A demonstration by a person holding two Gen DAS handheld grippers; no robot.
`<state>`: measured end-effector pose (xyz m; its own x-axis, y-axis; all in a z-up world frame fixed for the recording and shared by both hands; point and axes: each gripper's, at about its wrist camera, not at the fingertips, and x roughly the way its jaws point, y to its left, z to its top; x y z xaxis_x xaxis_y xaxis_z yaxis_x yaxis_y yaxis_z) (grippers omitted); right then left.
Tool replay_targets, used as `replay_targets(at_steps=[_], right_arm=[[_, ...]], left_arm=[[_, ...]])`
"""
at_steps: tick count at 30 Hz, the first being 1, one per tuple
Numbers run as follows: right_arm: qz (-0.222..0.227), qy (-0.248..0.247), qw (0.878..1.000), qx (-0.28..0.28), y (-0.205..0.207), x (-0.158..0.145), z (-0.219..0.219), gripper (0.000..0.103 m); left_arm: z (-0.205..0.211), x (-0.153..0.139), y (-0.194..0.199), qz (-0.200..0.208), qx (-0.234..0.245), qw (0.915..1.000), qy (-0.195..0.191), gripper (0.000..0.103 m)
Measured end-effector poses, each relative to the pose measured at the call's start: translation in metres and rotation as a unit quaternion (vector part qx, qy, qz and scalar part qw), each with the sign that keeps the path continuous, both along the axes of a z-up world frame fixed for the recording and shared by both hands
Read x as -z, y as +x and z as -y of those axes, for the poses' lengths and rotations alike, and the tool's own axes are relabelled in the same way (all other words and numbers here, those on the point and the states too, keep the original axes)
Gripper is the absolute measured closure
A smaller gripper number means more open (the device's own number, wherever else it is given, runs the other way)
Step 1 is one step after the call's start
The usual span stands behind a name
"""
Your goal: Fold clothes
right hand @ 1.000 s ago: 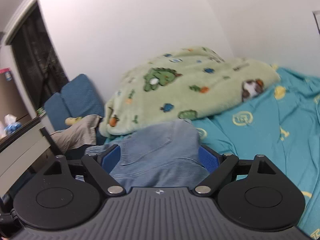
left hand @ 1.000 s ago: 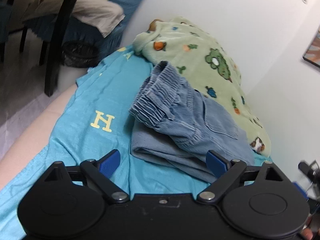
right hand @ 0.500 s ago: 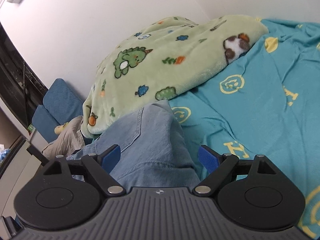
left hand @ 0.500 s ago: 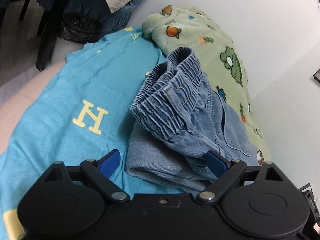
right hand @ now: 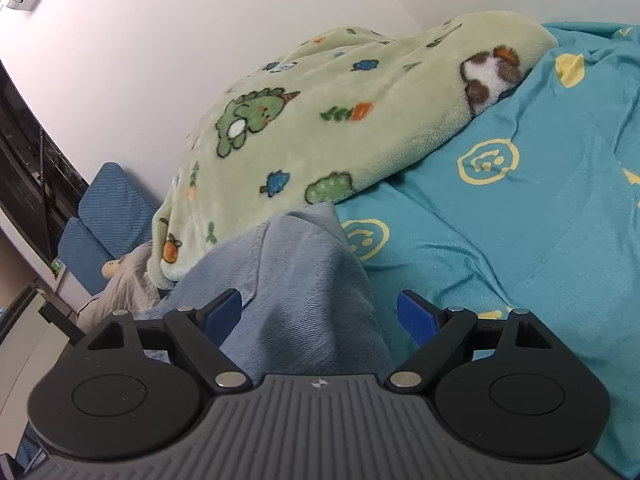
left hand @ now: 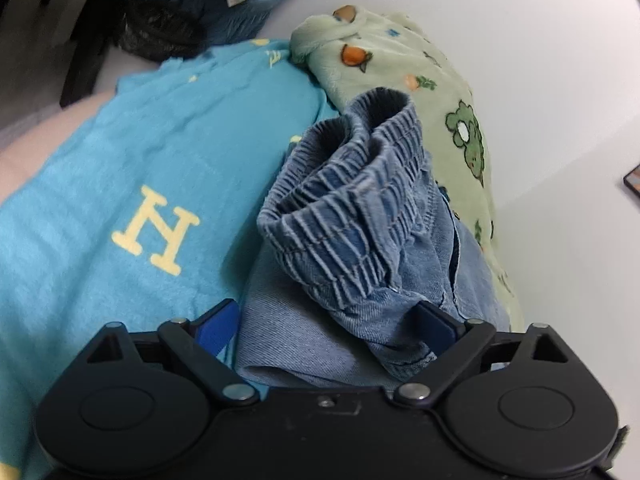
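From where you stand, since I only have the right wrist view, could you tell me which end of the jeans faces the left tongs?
Observer: The elastic waistband, bunched and folded back.
Operator: Are the left tongs gripping it?
Observer: No, the left tongs are open, with the jeans lying between them.
Operator: Anything on the sheet beside them?
Observer: A yellow letter H, left of the jeans.

We see our right gripper (right hand: 320,312) with jaws spread wide around folded denim jeans (right hand: 304,280) (neither pad pressing), on a teal sheet (right hand: 520,220) beside a green blanket (right hand: 340,120).
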<state>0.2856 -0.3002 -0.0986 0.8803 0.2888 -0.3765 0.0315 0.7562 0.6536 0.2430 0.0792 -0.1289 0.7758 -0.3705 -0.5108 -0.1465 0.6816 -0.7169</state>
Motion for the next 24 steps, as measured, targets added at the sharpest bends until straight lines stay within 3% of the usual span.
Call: replay_targets(at_steps=[9,15,17,18,20,24], right_arm=[[-0.006,0.029,0.999,-0.018,0.019,0.018,-0.011,0.020],[-0.014,0.015,1.000,-0.013,0.026,0.022,-0.018,0.027],[-0.012,0.003,1.000,-0.012,0.027,0.019,-0.022,0.038],[-0.011,-0.003,1.000,-0.012,0.027,0.018,-0.025,0.043],[-0.009,-0.019,1.000,-0.013,0.026,0.013,-0.030,0.061],[0.000,-0.049,0.999,-0.015,0.025,0.003,-0.038,0.072]], left_arm=[[0.001,0.003,0.010,0.011,-0.001,0.9998,-0.017,0.009],[0.003,0.004,0.014,0.017,-0.001,0.9997,-0.018,0.020],[0.004,0.003,0.014,0.017,-0.004,0.9997,-0.015,0.028],[0.005,0.002,0.014,0.018,-0.004,0.9998,-0.008,0.038],[0.009,-0.003,0.013,0.024,-0.004,0.9997,0.007,0.048],[0.014,-0.008,0.012,0.027,-0.012,0.9993,0.024,0.058]])
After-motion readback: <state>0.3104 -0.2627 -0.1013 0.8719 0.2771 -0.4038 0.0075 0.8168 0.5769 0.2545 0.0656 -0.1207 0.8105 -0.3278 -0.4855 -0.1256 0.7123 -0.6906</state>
